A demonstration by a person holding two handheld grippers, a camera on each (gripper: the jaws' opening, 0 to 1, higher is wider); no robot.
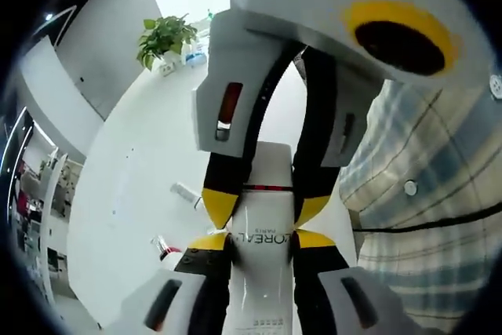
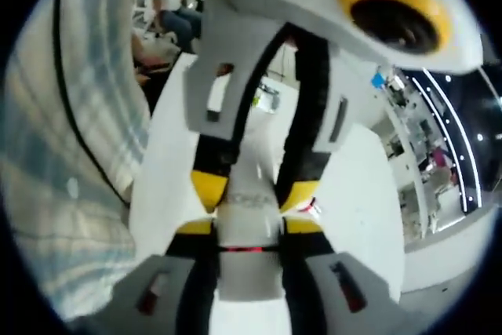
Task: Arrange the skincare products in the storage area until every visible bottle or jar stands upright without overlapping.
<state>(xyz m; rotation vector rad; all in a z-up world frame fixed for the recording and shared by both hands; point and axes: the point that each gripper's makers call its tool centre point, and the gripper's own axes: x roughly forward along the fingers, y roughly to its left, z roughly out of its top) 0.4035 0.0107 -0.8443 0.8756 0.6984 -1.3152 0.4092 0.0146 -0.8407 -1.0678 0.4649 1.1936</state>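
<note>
Both grippers pinch one white L'Oréal tube (image 1: 265, 217) held above the counter (image 1: 133, 186): left gripper (image 1: 263, 245) fingers clamp its lower body, right gripper (image 1: 267, 208) fingers meet them from the opposite end, along its long axis.

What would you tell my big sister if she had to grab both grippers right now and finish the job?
Left gripper: shut on the white L'Oreal bottle.
Right gripper: shut on the same bottle, from its other end.
The bottle is held above the white table.
A small red-and-white item lies on the table.
Done: bottle picked up.
Left: stand it upright, then check that nothing overlaps.
</note>
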